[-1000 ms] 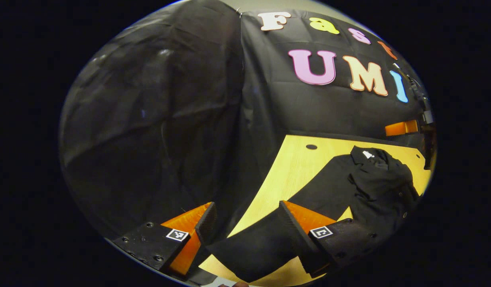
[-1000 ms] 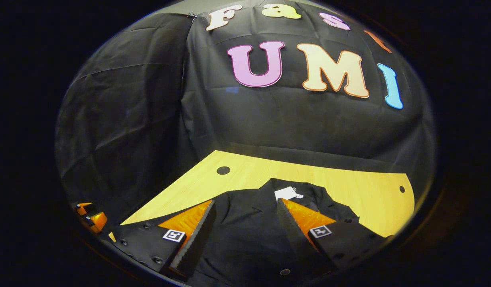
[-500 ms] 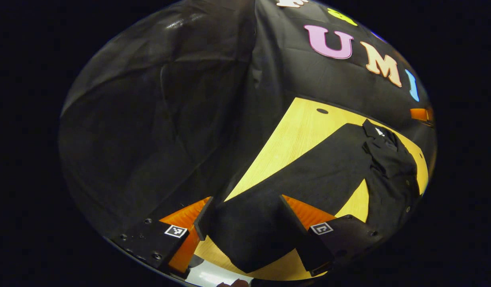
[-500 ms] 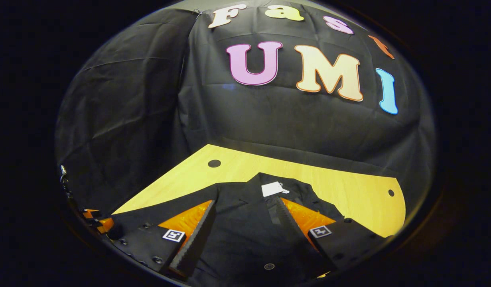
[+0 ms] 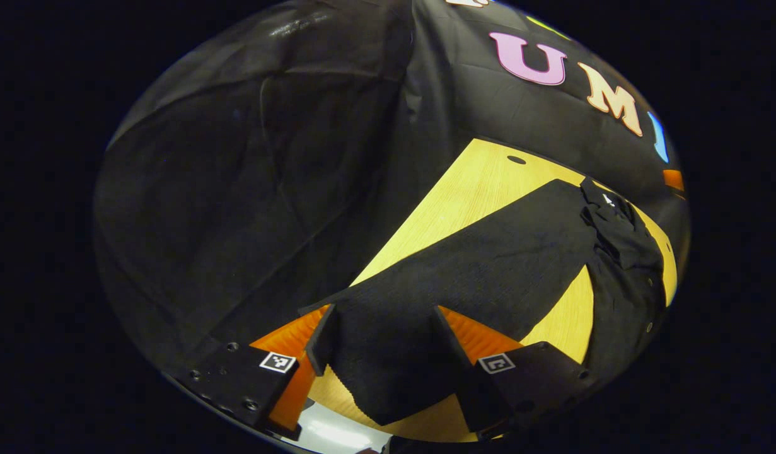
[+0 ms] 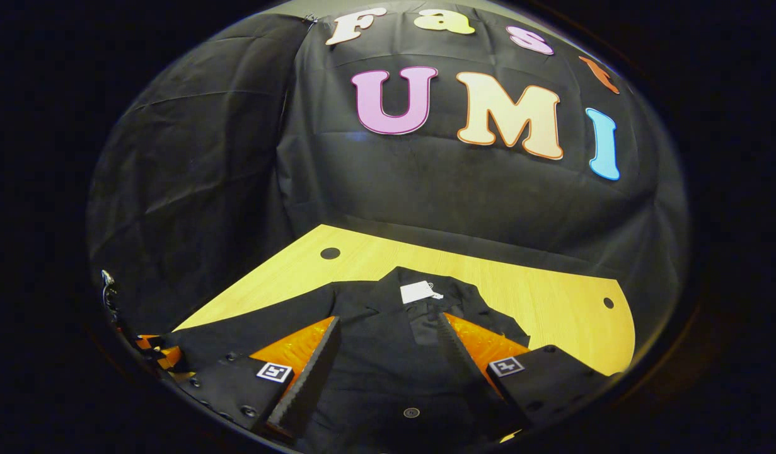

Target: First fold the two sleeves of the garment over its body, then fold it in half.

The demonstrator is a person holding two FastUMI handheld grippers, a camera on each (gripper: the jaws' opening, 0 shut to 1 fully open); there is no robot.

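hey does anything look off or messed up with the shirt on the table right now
Nothing looks damaged. The black garment lies on the wooden table, its collar area somewhat rumpled. One sleeve stretches out flat toward the left gripper, not yet folded.

The garment is black all over, plain and without any print, and its sleeve is the same flat black. A small white tag sits at the collar, and a dark round button with a paler ring shows on the front. The tabletop is light yellow wood with a fine straight grain, marked by two small black round holes. The booth wall is black cloth with creases. Each gripper body carries a small black-and-white square marker.
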